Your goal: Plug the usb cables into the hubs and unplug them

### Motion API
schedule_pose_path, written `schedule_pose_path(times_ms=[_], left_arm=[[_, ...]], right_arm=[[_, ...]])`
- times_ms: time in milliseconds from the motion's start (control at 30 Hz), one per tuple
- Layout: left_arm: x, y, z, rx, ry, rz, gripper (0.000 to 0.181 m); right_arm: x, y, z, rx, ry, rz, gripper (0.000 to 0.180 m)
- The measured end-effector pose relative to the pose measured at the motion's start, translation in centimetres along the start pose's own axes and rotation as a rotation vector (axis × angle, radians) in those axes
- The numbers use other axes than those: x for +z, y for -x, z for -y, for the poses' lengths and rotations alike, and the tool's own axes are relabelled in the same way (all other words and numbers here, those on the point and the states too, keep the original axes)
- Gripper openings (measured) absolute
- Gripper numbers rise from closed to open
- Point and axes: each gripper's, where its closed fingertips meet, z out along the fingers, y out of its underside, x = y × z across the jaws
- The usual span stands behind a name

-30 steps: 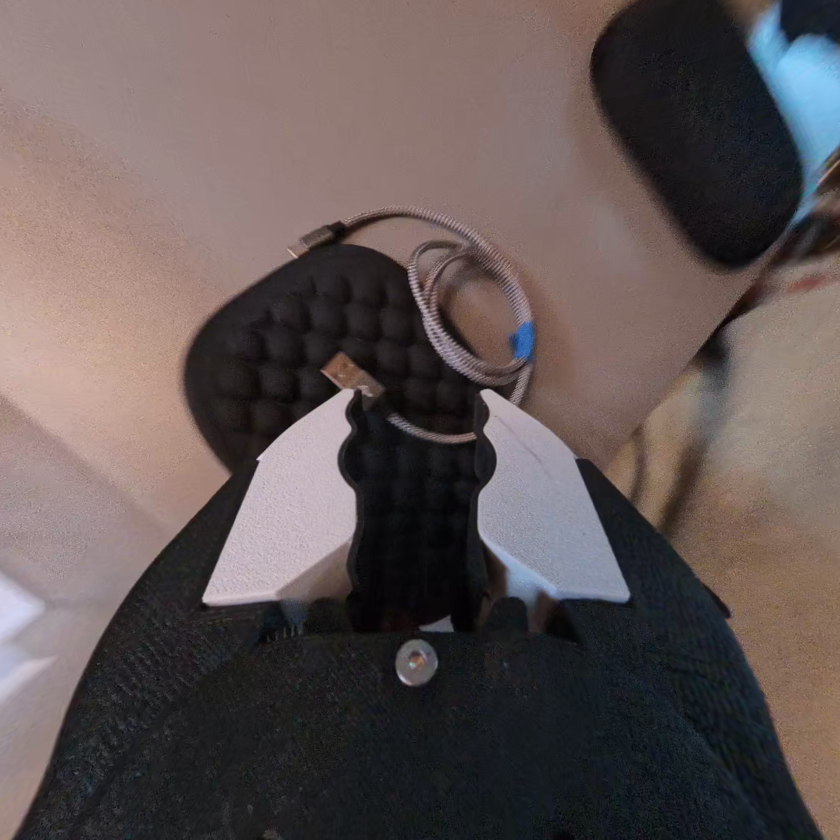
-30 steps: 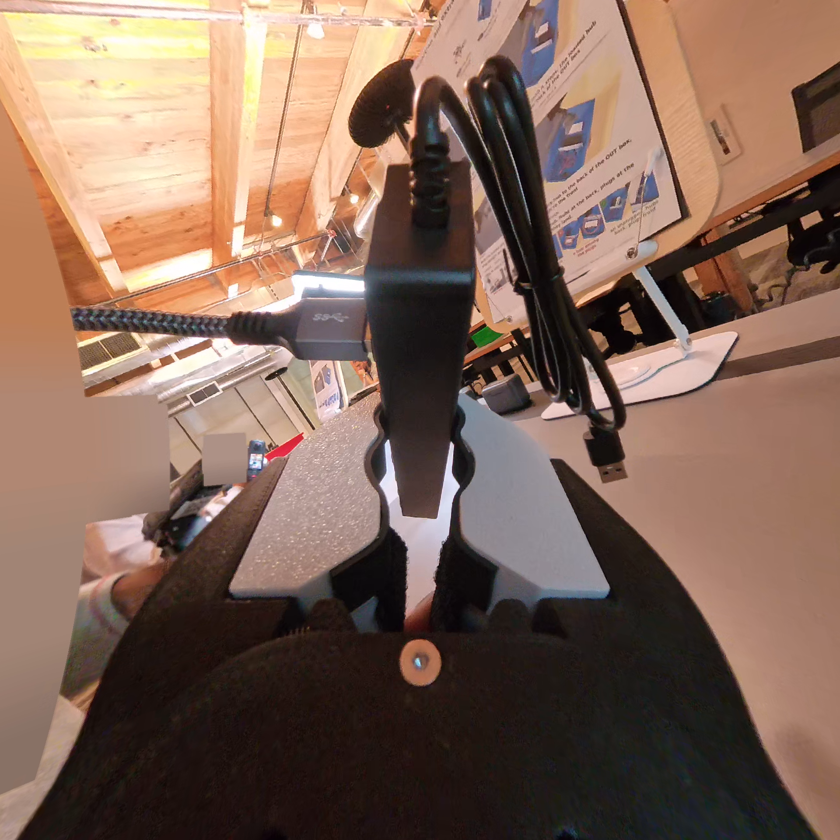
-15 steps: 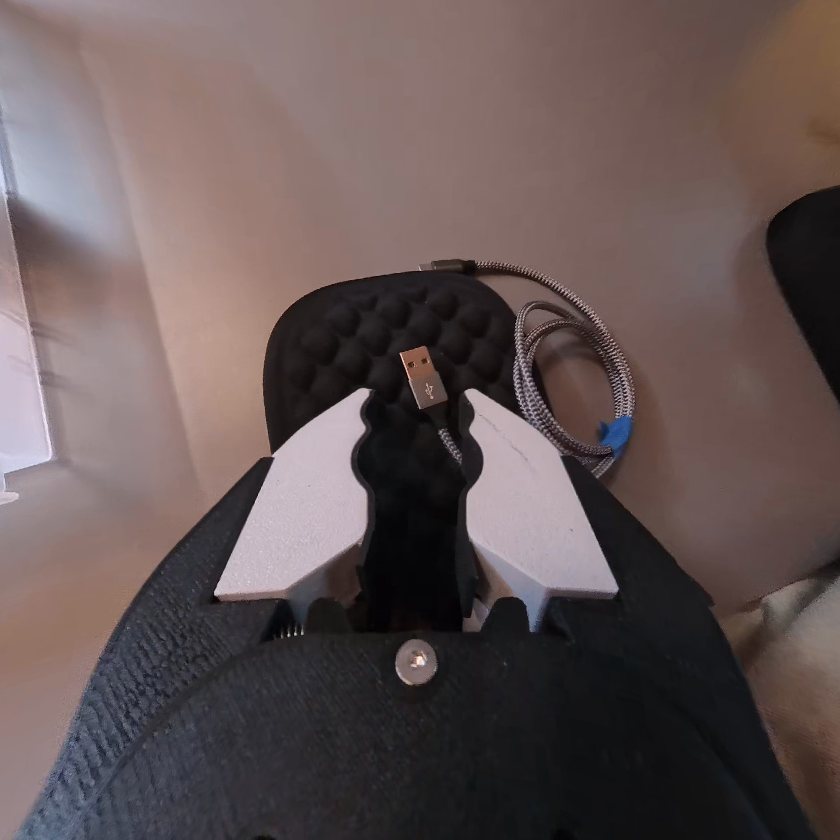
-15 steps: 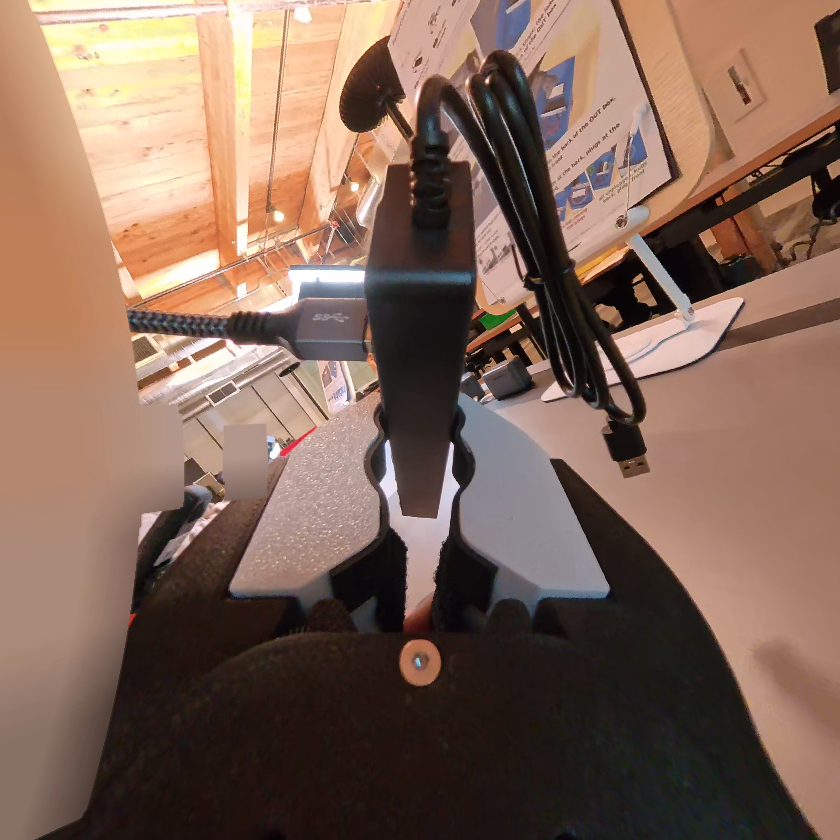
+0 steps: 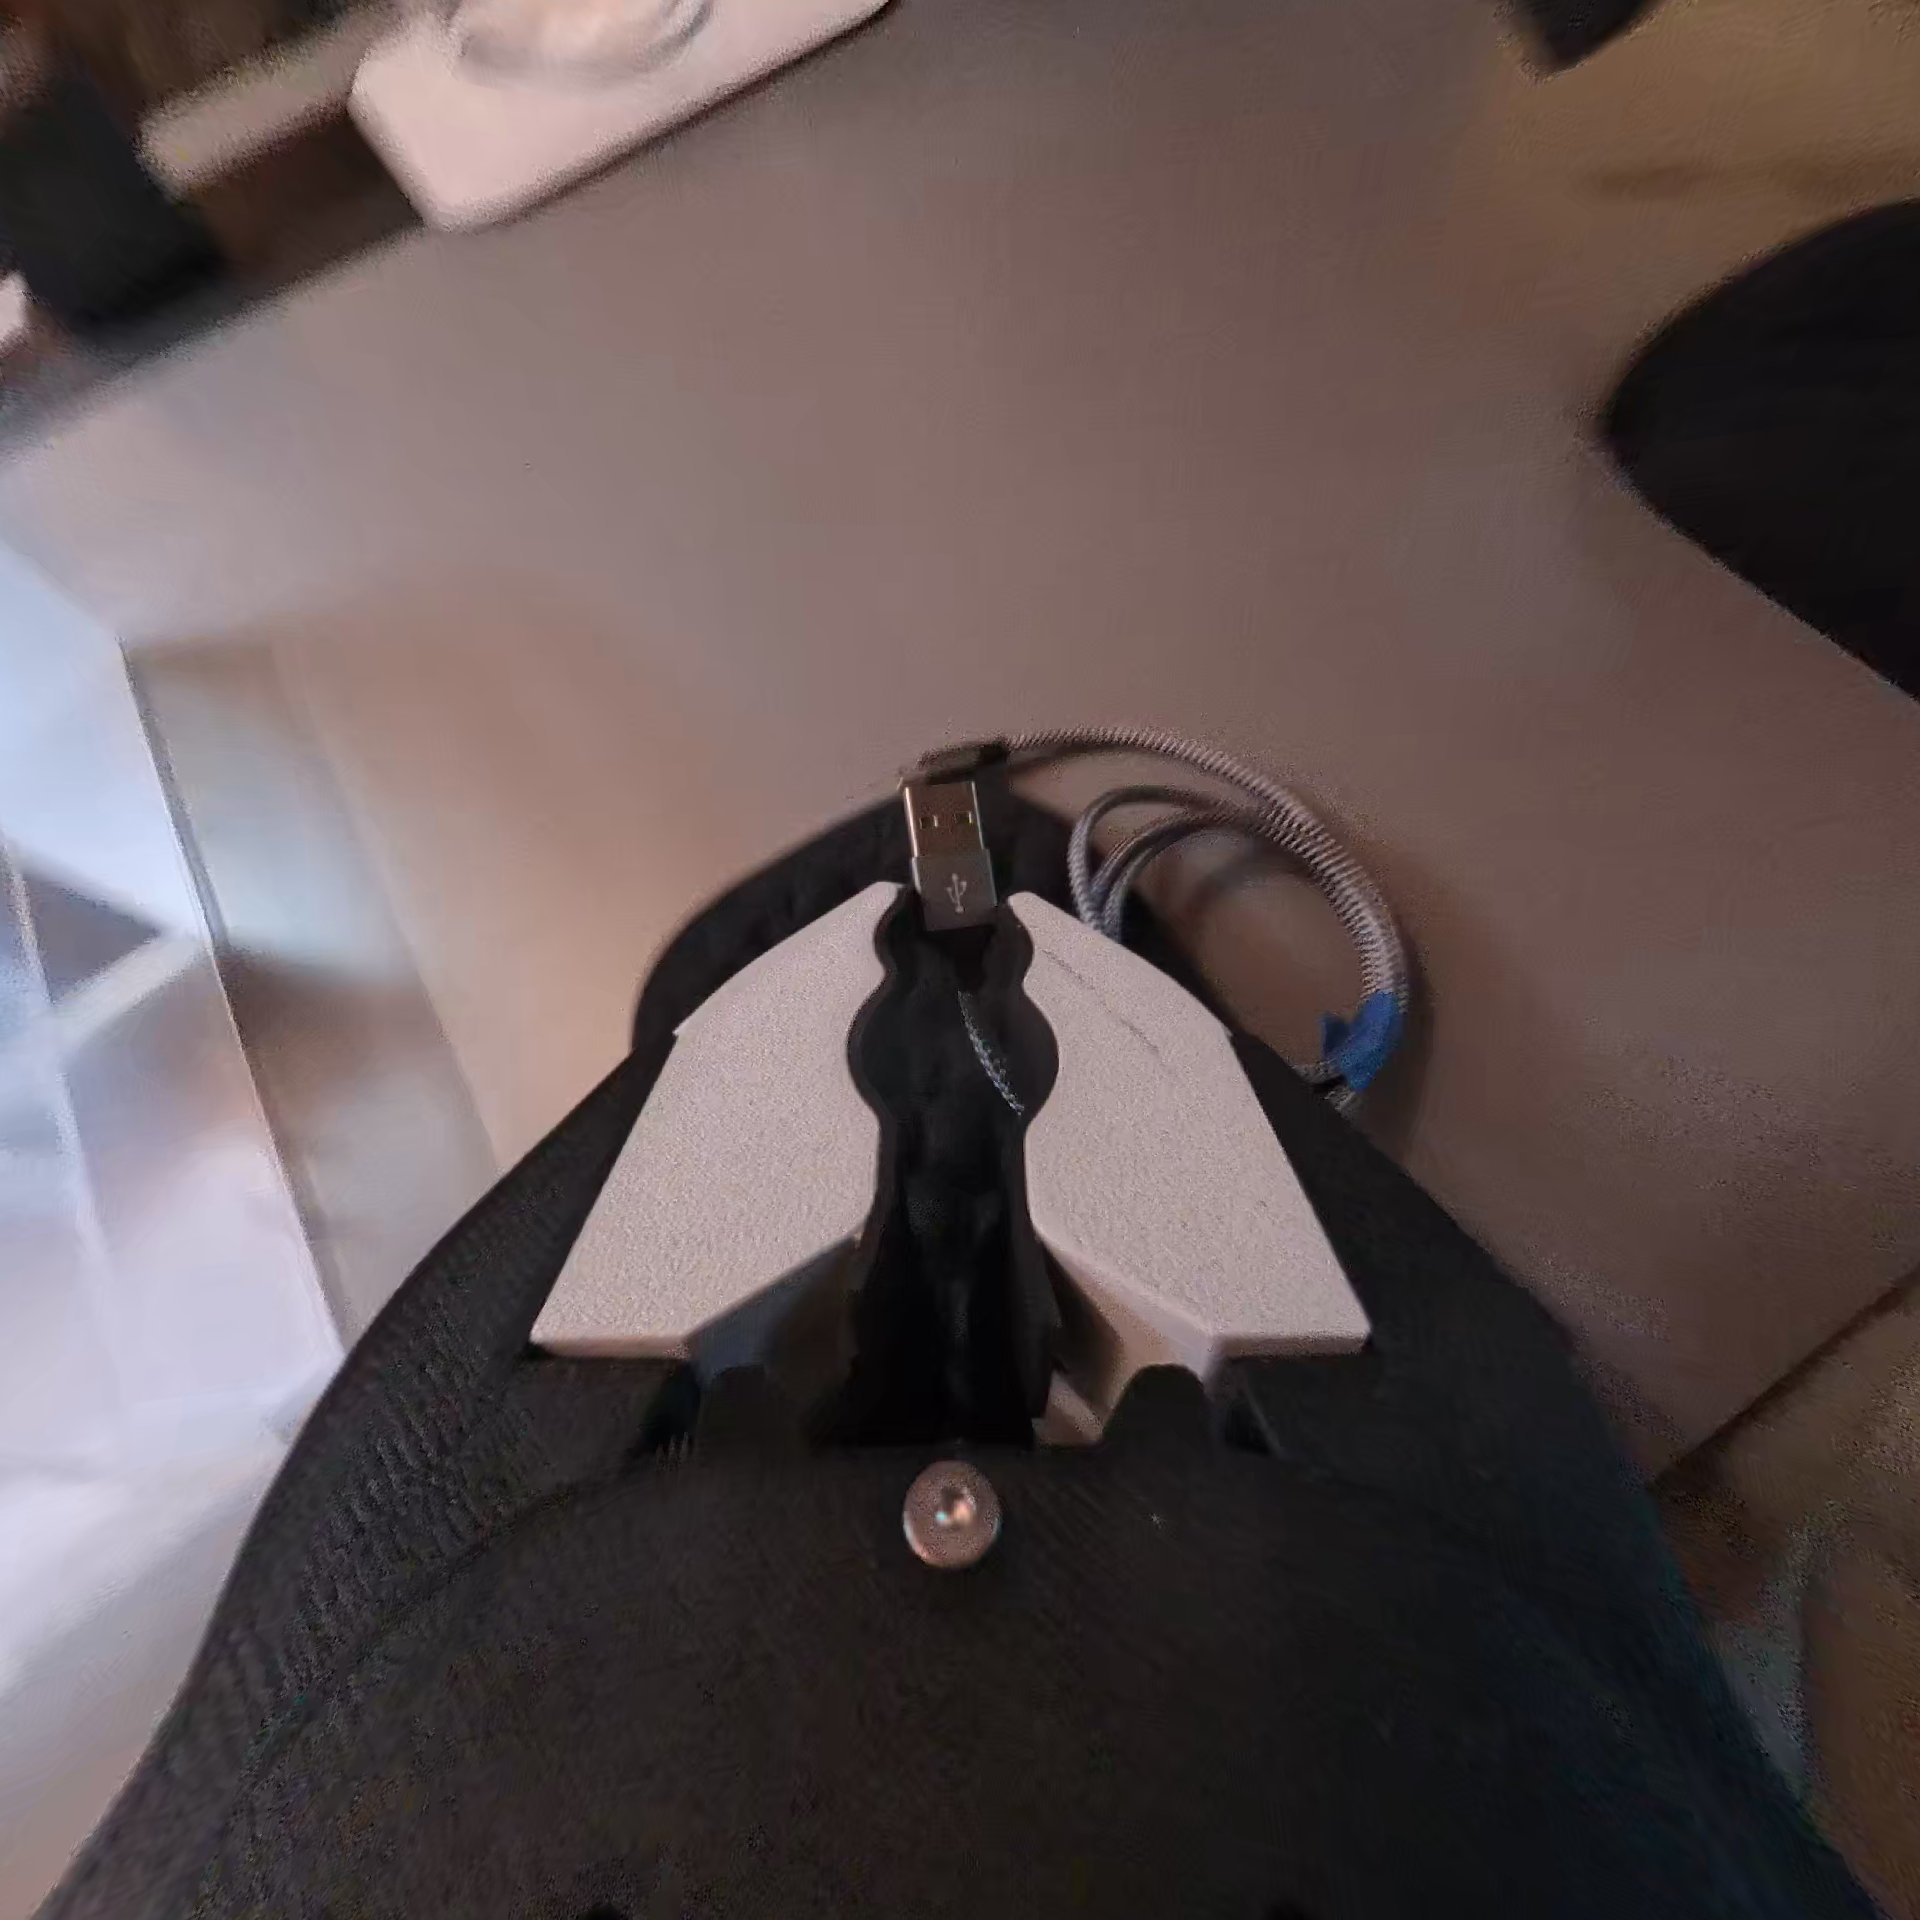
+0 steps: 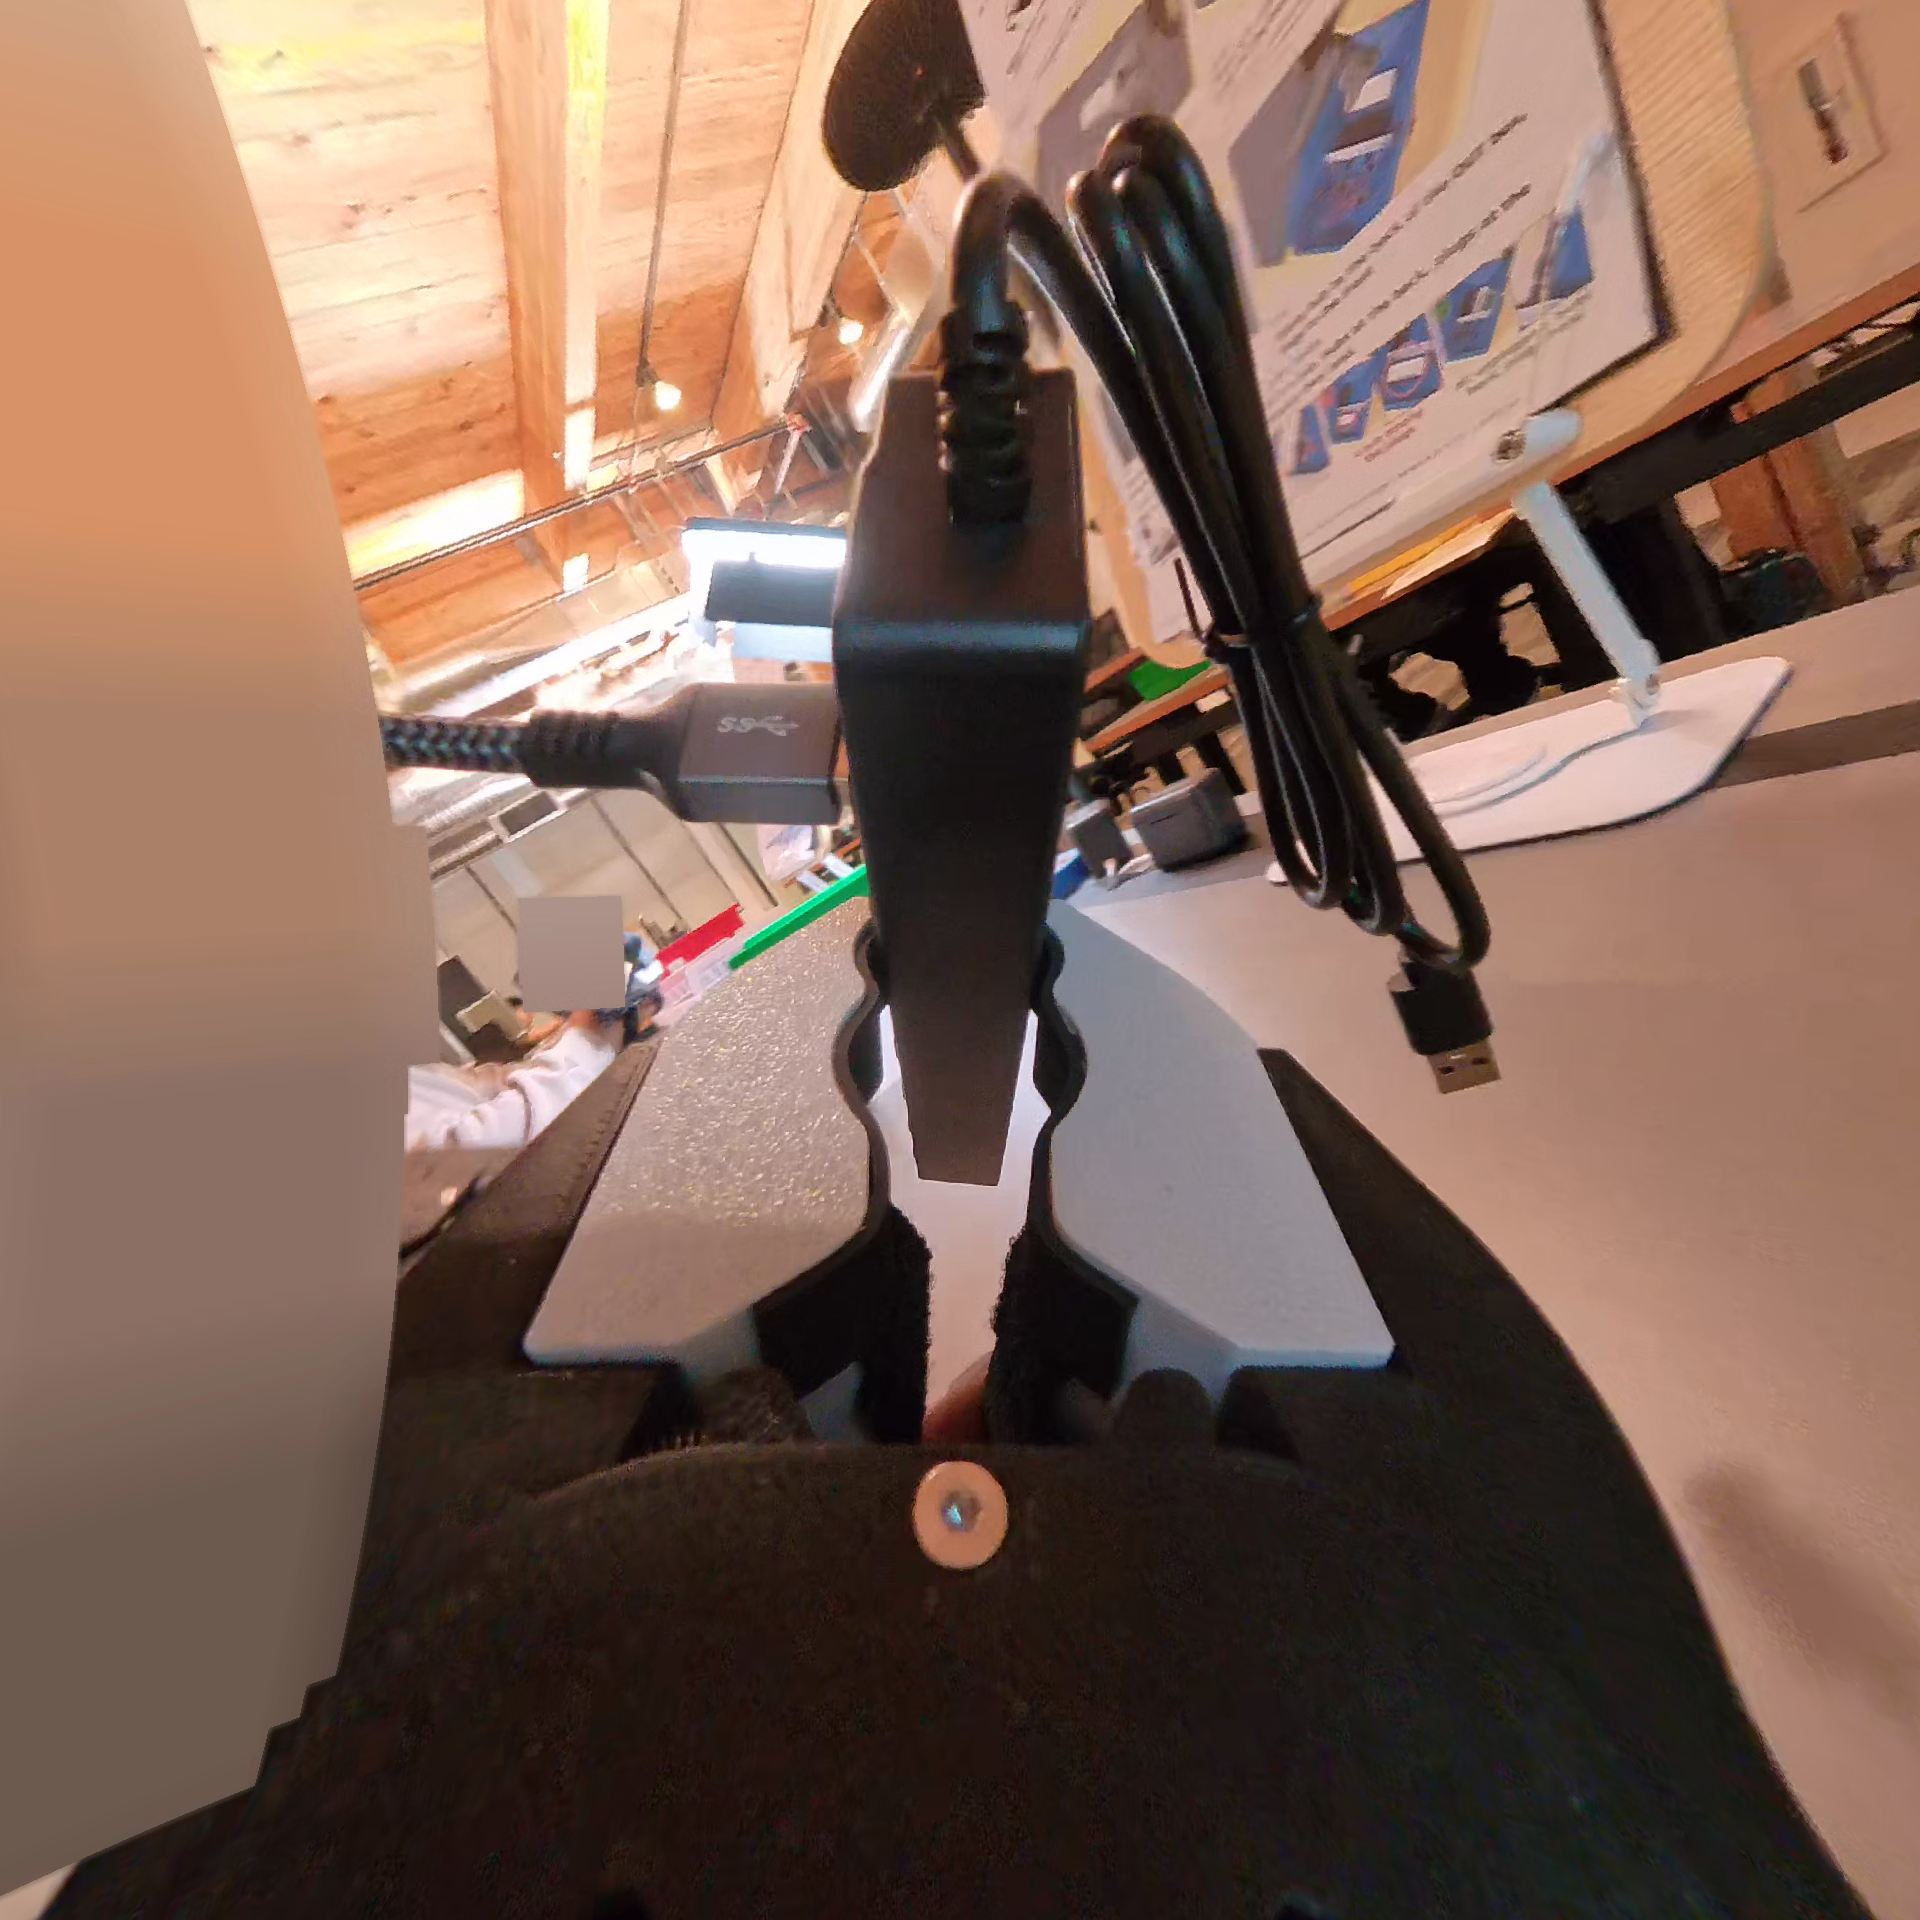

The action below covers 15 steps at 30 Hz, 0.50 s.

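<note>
My left gripper (image 5: pixel 948 914) is shut on the grey USB plug (image 5: pixel 948 852) of a braided silver cable (image 5: pixel 1299 904), metal tip pointing forward. The cable's coil, with a blue tie (image 5: pixel 1361 1039), lies on the table beside a black dimpled pad (image 5: pixel 727 935). My right gripper (image 6: pixel 956 987) is shut on a black USB hub (image 6: pixel 961 769) held upright in the air. A grey braided cable's plug (image 6: pixel 748 753) sits in a port on the hub's left side. The hub's own black cable (image 6: pixel 1278 644) hangs in a bundle on the right, its plug (image 6: pixel 1449 1023) dangling free.
A second black pad (image 5: pixel 1808 457) lies at the right of the table (image 5: pixel 935 468). A white stand base (image 6: pixel 1621 748) sits at the table's far edge, with a poster board (image 6: pixel 1403 208) behind. A person (image 6: pixel 509 1070) sits far off at left.
My left gripper closed on the silver cable's plug and lifted it off the dimpled pad. My right gripper kept its hold on the hub, tilting slightly; the dangling cable swung a little.
</note>
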Motion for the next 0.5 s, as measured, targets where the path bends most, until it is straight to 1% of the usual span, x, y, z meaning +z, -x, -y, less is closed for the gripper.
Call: schedule_pose_path(times_ms=[67,133,233,300,367,500], left_arm=[[-0.3,0.0,2.5,0.188,-0.014,-0.041,0.014],[-0.2,-0.1,4.6,0.406,0.033,-0.072,0.014],[0.6,-0.5,8.3,0.769,0.052,-0.011,0.014],[1.8,-1.8,10.1,0.92,0.024,0.014,0.015],[3.3,-3.6,11.0,0.95,-0.007,0.0,0.015],[5.6,-5.7,12.6,0.854,-0.093,0.008,0.014]], right_arm=[[0.2,0.7,-0.3,-0.012,0.017,0.034,0.025],[0.4,0.7,-0.6,-0.036,0.037,0.015,0.025],[0.9,0.3,-1.0,-0.083,0.06,-0.07,0.025],[1.1,0.4,-1.3,-0.139,0.056,-0.115,0.025],[1.2,0.4,-1.4,-0.211,0.036,-0.167,0.025],[1.3,1.1,-1.2,-0.39,-0.032,-0.264,0.025]])
